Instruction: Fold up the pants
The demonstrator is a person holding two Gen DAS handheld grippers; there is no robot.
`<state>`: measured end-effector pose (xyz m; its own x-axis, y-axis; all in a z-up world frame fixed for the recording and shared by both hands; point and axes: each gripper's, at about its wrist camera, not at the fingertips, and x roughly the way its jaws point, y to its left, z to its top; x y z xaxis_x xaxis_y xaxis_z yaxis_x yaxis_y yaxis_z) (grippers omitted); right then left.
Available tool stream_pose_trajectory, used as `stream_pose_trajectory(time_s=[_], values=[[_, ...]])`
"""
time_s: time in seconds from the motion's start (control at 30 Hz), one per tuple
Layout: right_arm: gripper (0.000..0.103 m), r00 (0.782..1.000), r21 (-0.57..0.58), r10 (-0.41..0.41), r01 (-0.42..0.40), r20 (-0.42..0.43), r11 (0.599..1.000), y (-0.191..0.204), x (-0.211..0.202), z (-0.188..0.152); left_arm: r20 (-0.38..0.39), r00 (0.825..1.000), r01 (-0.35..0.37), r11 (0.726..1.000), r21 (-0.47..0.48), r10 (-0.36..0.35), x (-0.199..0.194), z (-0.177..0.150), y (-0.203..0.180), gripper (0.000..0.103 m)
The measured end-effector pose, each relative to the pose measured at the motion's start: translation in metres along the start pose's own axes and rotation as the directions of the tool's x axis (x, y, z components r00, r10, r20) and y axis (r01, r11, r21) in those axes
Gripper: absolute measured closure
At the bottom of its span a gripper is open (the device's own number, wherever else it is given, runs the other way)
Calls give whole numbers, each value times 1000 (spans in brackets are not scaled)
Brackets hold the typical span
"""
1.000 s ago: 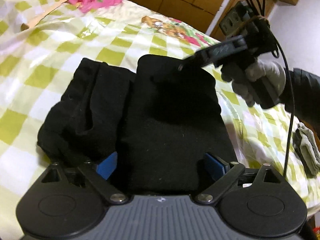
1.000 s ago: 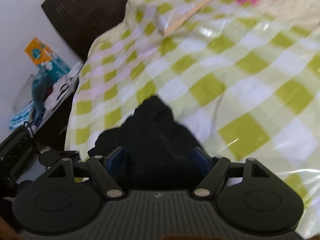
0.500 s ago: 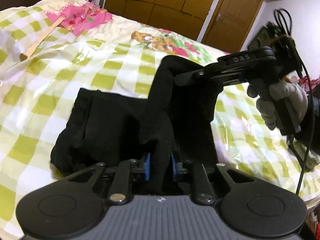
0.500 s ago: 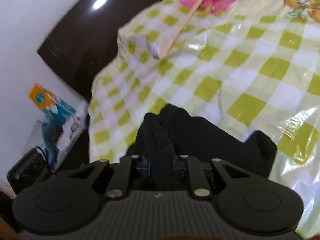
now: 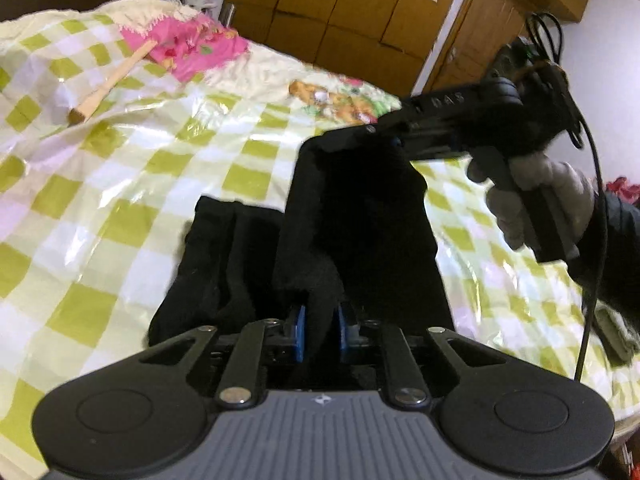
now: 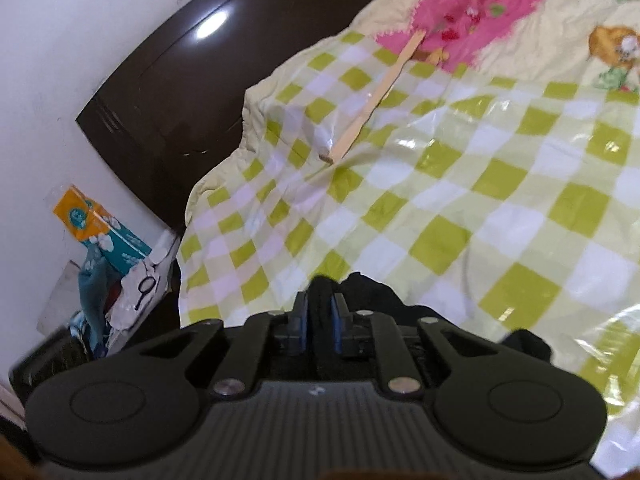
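The black pants (image 5: pixel 352 232) lie partly folded on the green-and-white checked bed cover (image 5: pixel 120 200). My left gripper (image 5: pixel 319 330) is shut on one edge of the raised fold. My right gripper (image 5: pixel 384 140) shows in the left wrist view, shut on the far corner of the same fold and holding it above the bed. In the right wrist view my right gripper (image 6: pixel 319 320) pinches the black pants (image 6: pixel 320 292) between its blue pads. The rest of the pants (image 5: pixel 216 264) rests on the cover to the left.
A wooden stick (image 5: pixel 108 80) and a pink cloth (image 5: pixel 188 44) lie at the far side of the bed. Wooden wardrobe doors (image 5: pixel 360 20) stand behind. A dark headboard (image 6: pixel 168 112) and boxes (image 6: pixel 96 228) are at the bed's end. A grey cloth (image 5: pixel 616 332) lies at right.
Both grippers closed on the pants fold and lifted it off the bed. The right gripper has risen higher and the fabric hangs stretched between the two.
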<state>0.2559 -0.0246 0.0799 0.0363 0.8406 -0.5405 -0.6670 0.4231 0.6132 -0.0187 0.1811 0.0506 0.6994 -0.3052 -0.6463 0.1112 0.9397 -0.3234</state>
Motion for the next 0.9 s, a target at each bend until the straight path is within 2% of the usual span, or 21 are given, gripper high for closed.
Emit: stream_pose_trajectory(time_s=[0.07,0.13,0.2,0.23,0.3,0.33,0.37,0.4,0.43,0.5,0.53,0.57,0.6,0.63,0.7,0.8,0.9], values=[[91,1000,-17,10,-11,-23,1000,-5,14,-1,0,1000,-3,1000,-26,3,4,-3,7,74],[87,999,11,15,-15,-43,1000,-16,23,-6,-16,1000,25,998,-64,-26,9,-8,15,68],[82,998,-4,6,-6,-69,1000,-22,25,-8,-13,999,30,996,-90,-31,13,-13,16,53],[77,997,-40,-9,6,-77,999,-21,25,-9,-16,999,31,995,-94,-33,16,-15,14,51],[47,994,-133,-23,9,-104,991,-16,26,-9,-21,1000,12,996,-93,-14,18,-19,9,43],[40,992,-169,-28,7,-123,986,-15,29,-9,-26,1000,1,996,-90,-3,18,-23,5,41],[31,988,-201,-36,5,-149,980,-15,32,-9,-29,1000,-12,996,-85,10,17,-27,1,35],[28,984,-214,-32,-6,-173,977,-17,34,-10,-34,999,-27,996,-80,24,17,-31,-3,27],[27,980,-223,-34,-10,-196,975,-19,38,-11,-40,999,-39,996,-80,36,18,-35,-5,24],[23,969,-249,-58,-4,-241,969,-22,47,-16,-51,998,-39,994,-106,34,25,-40,-8,23],[23,959,-259,-78,5,-274,966,-24,54,-21,-55,998,-39,991,-126,32,29,-41,-9,26],[24,951,-253,-91,14,-295,967,-25,59,-26,-61,998,-34,990,-139,26,31,-42,-10,38],[37,944,-233,-118,44,-310,971,-26,62,-32,-66,997,-43,990,-135,34,31,-42,-13,46],[46,939,-211,-135,69,-316,975,-26,62,-37,-67,997,-57,991,-120,49,29,-40,-15,51],[69,946,-203,-156,99,-284,974,-19,49,-43,-60,997,-53,992,-112,47,18,-35,-15,67],[85,968,-153,-145,115,-203,981,-2,15,-45,-20,1000,-3,992,-128,1,-1,-26,-19,69],[87,980,-129,-148,131,-130,983,13,-16,-50,21,999,37,996,-84,-35,-14,-17,-34,69]])
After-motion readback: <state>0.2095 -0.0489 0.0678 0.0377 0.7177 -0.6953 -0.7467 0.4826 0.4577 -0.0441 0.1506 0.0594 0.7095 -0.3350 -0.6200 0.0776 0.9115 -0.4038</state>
